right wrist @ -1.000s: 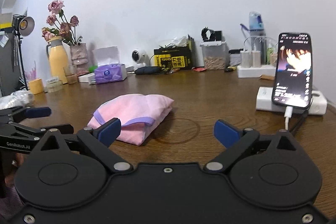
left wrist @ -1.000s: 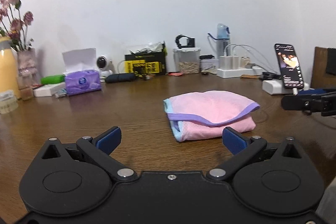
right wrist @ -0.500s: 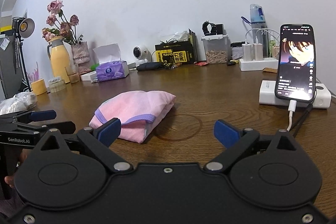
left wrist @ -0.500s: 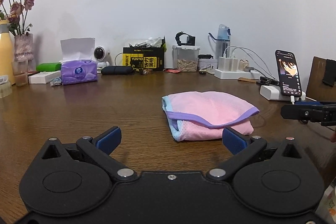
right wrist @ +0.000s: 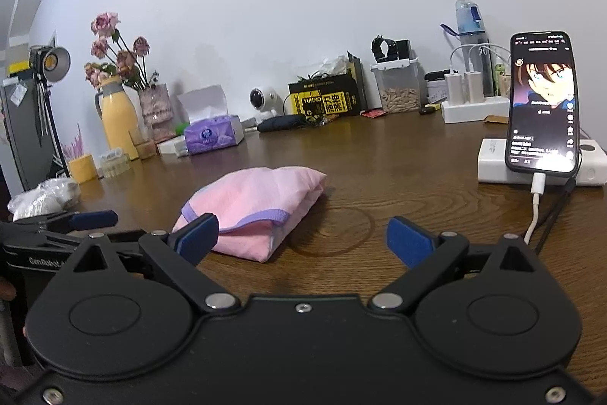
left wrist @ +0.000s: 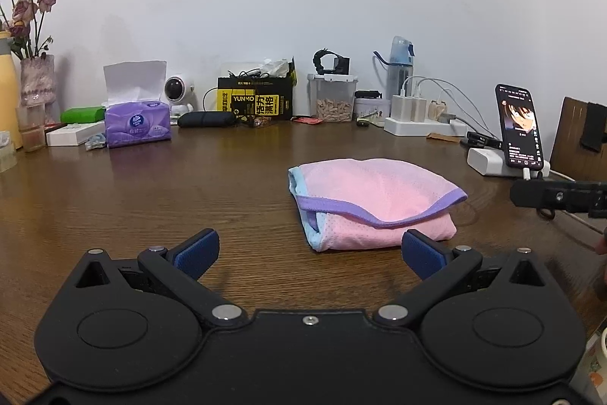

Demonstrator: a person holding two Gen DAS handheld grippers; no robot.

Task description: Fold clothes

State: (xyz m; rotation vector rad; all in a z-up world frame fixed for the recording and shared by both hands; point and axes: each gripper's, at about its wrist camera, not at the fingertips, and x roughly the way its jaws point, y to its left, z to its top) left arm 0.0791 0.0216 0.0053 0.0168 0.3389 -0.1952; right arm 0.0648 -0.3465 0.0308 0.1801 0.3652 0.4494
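Pink garment (left wrist: 373, 202), folded into a compact bundle with purple and light-blue trim, lies on the brown wooden table (left wrist: 151, 200) just past the blue fingertips (left wrist: 197, 251) of the left gripper (left wrist: 309, 251), right of centre in that view, while that gripper's fingers are spread wide with nothing between them. In the right wrist view the right gripper (right wrist: 303, 240) is likewise released and empty, the bundle sitting left of centre behind its left pad. A lit phone (right wrist: 543, 101) stands propped at right; a purple tissue pack (left wrist: 137, 128) sits at upper left.
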